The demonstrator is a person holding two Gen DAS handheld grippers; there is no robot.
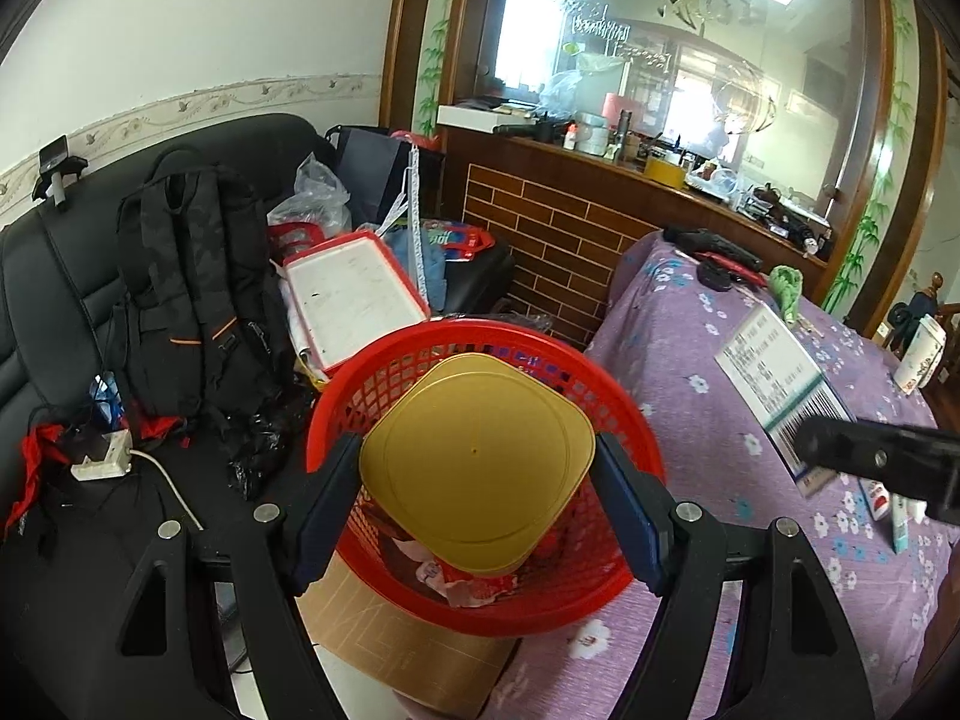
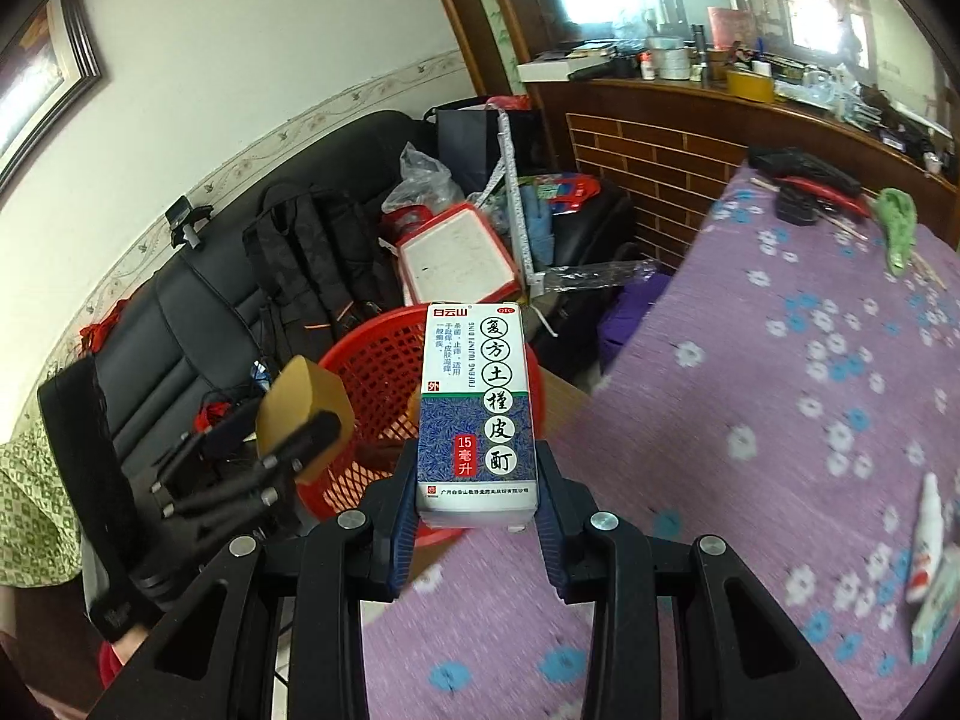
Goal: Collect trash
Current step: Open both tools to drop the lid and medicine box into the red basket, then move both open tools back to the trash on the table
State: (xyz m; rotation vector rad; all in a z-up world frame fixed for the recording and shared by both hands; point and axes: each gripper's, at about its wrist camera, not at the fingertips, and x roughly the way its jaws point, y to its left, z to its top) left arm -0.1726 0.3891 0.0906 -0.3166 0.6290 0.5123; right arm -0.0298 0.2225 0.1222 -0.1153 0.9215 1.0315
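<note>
The left gripper (image 1: 477,468) has its two fingers clamped on the sides of a gold container (image 1: 477,462), holding it directly above the red basket (image 1: 636,438), which already holds crumpled wrappers (image 1: 462,585); the basket stands between a black sofa (image 1: 54,300) and a table under a purple flowered cloth (image 1: 720,408). The right gripper (image 2: 477,498) grips a white-and-blue medicine box (image 2: 477,408) upright between its fingers, over the table's edge and just beside the basket's rim; in the right wrist view the left gripper and its gold container appear over the basket's near side. A black backpack (image 1: 186,276) leans on the sofa; a small bottle (image 2: 927,540) lies on the cloth.
</note>
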